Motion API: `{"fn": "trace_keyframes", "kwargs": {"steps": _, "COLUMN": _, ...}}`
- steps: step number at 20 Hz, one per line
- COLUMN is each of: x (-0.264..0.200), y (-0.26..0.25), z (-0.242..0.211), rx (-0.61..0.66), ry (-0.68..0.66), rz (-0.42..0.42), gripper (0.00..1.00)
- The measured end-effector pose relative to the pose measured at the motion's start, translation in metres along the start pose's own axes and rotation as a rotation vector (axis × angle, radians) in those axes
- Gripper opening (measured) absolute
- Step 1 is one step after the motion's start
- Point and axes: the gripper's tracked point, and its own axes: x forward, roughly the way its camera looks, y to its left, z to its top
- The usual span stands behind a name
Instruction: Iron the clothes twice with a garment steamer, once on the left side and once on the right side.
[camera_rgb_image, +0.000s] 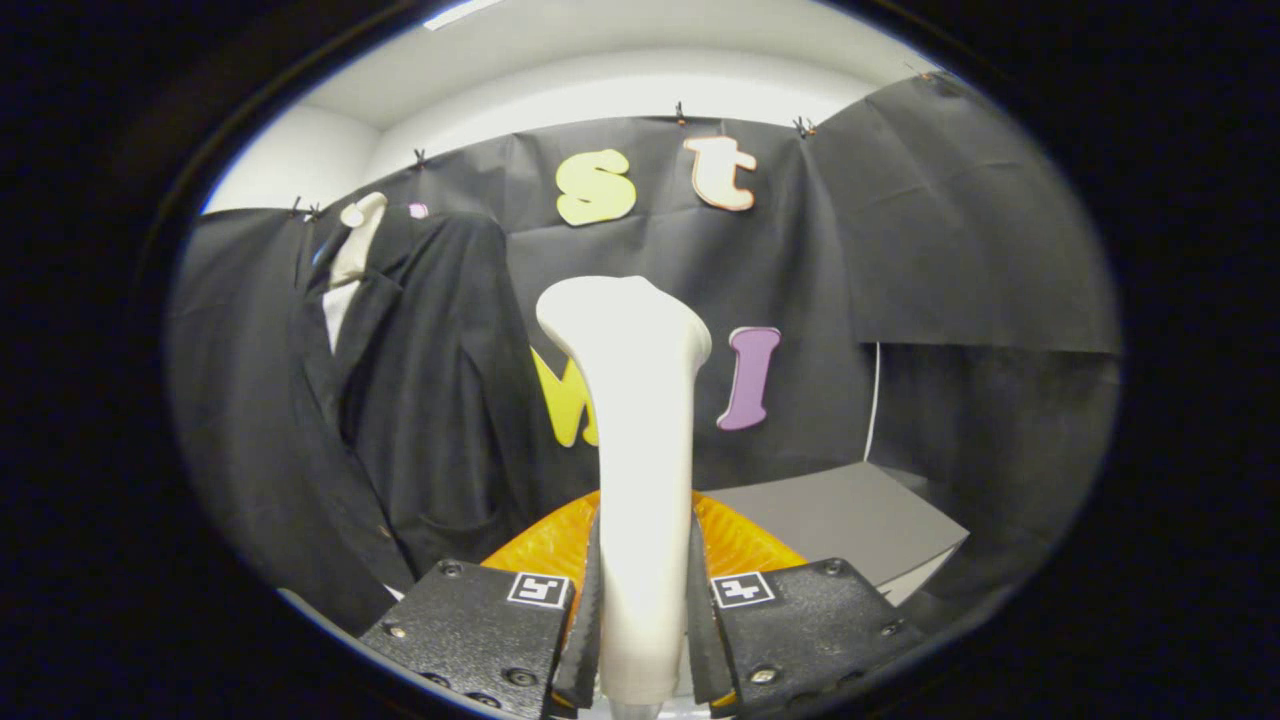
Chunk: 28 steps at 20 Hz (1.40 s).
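Observation:
A white garment steamer stands upright between my fingers, its wide head at the top. My gripper is shut on its handle, both pads pressing its sides. A dark jacket hangs on a mannequin to the left of the steamer, with a pale collar and neck at its top. The steamer head is to the right of the jacket and apart from it.
An orange plate lies just beyond my fingers, behind the steamer's handle. A grey box sits to the right of it. Black cloth walls close the booth behind and on the right.

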Motion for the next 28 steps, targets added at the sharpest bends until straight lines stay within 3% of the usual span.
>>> {"fn": "trace_keyframes", "kwargs": {"steps": 7, "x": -0.008, "y": 0.101, "z": 0.071, "rx": -0.015, "ry": -0.105, "rz": 0.073, "gripper": 0.38}}
{"fn": "trace_keyframes", "kwargs": {"steps": 15, "x": 0.011, "y": 0.193, "z": 0.117, "rx": -0.053, "ry": -0.165, "rz": 0.118, "gripper": 0.38}}
{"fn": "trace_keyframes", "kwargs": {"steps": 20, "x": 0.033, "y": 0.226, "z": 0.120, "rx": -0.074, "ry": -0.148, "rz": 0.132, "gripper": 0.38}}
{"fn": "trace_keyframes", "kwargs": {"steps": 28, "x": 0.051, "y": 0.233, "z": 0.092, "rx": -0.087, "ry": -0.091, "rz": 0.146, "gripper": 0.38}}
